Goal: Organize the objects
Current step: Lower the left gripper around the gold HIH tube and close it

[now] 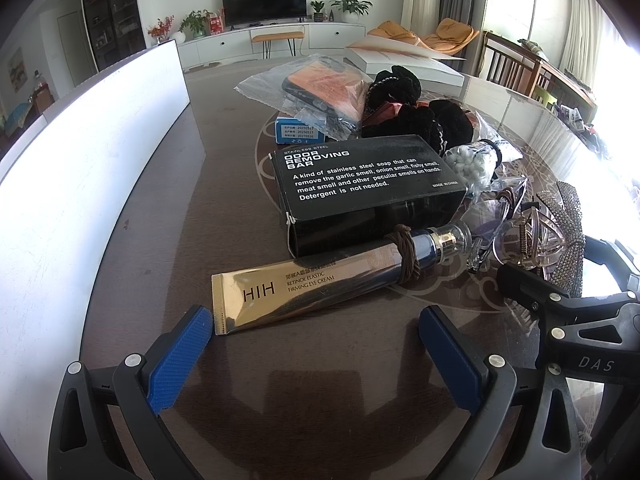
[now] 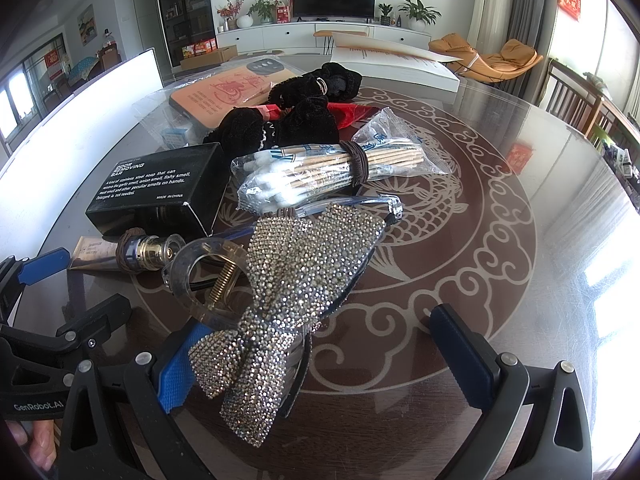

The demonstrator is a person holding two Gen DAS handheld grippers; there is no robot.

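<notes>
Left wrist view shows my left gripper (image 1: 316,344) spread wide just short of the gold eye cream tube (image 1: 304,284) — its long axis slants from crimped end near me to cap at upper right, a brown hair tie (image 1: 406,258) around its neck. My right gripper (image 2: 320,356) stands open around the rhinestone bow clip (image 2: 280,300) on the glass table (image 2: 460,240). A clear bag (image 2: 396,152) holds cotton swabs (image 2: 280,188).

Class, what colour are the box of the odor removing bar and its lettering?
The odor removing bar box is black with white lettering, clearest in the left wrist view.
</notes>
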